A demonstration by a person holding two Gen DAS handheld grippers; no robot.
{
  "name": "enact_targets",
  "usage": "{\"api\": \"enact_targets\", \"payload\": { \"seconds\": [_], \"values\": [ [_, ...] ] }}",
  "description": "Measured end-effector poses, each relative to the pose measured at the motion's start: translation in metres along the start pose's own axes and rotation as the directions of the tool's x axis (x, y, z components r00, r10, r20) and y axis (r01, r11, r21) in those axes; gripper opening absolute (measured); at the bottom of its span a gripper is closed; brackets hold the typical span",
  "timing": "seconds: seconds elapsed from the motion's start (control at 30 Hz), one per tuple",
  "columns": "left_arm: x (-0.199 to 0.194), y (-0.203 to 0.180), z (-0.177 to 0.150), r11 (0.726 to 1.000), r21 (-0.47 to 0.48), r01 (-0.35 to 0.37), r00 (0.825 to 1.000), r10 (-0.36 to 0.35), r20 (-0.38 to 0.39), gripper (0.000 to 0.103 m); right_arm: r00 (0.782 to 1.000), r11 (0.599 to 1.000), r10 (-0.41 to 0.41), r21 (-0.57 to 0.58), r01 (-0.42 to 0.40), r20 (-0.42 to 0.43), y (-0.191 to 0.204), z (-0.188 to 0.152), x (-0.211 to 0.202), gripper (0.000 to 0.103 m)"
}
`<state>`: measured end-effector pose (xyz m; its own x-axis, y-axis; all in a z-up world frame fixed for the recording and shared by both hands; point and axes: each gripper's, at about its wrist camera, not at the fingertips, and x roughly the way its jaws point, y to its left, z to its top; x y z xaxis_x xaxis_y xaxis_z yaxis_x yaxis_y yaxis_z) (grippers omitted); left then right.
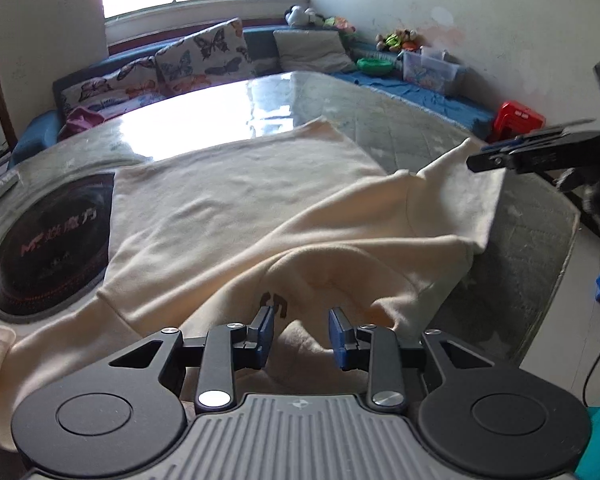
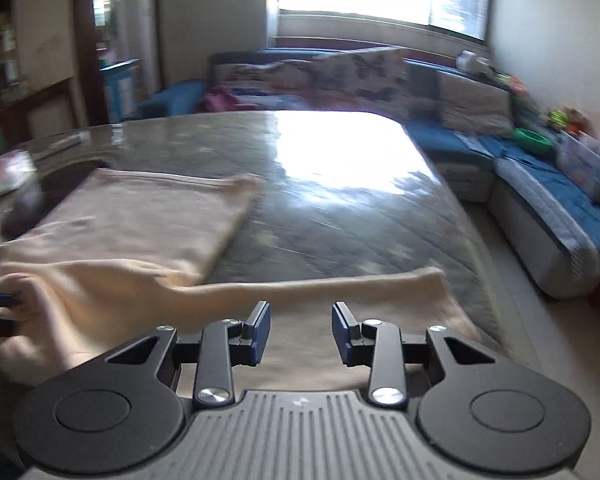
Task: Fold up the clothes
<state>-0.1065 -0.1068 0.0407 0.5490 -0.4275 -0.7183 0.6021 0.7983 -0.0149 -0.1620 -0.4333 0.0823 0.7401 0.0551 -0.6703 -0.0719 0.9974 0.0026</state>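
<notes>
On the glass table [image 1: 380,120], a cream garment [image 1: 236,208] bunches between my left gripper [image 1: 302,334], whose parted blue pads do not visibly clamp it. My right gripper [image 2: 301,332] hangs released over its sleeve. The garment's dark print is unreadable.

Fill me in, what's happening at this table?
A person with a gripper in each hand is folding a cream shirt spread on a glass-topped table. The left gripper hangs open over a bunched fold near the collar. The right gripper is open above the sleeve, gripping nothing.
</notes>
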Motion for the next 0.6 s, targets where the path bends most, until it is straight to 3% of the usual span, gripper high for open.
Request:
{"api": "enact_targets", "payload": {
  "seconds": [0.07, 0.1, 0.2, 0.43, 0.6],
  "values": [
    [0.000, 0.001, -0.002, 1.000, -0.008, -0.007, 1.000, 0.007, -0.005, 0.029, 0.997, 0.995, 0.079, -0.057, -0.078, 0.008, 0.020, 0.006, -0.006, 0.034],
    [-0.001, 0.002, -0.004, 1.000, -0.011, -0.010, 1.000, 0.010, -0.004, 0.020, 0.993, 0.989, 0.118, -0.084, -0.117, 0.006, 0.030, 0.009, -0.007, 0.034],
    [-0.008, 0.003, -0.007, 1.000, -0.020, -0.010, 1.000, 0.011, 0.016, 0.008, 0.972, 0.958, 0.235, -0.166, -0.233, -0.011, 0.060, 0.018, -0.009, 0.034],
    [-0.067, -0.001, -0.018, 0.997, 0.049, 0.052, 0.980, -0.060, 0.191, 0.007, 0.912, 0.860, 0.397, -0.305, -0.410, -0.105, 0.118, 0.018, -0.017, 0.033],
    [-0.065, 0.005, -0.036, 0.993, 0.068, 0.101, 0.987, -0.109, 0.122, 0.007, 0.880, 0.811, 0.429, -0.343, -0.474, -0.202, 0.142, 0.001, -0.009, 0.033]
  ]
}}
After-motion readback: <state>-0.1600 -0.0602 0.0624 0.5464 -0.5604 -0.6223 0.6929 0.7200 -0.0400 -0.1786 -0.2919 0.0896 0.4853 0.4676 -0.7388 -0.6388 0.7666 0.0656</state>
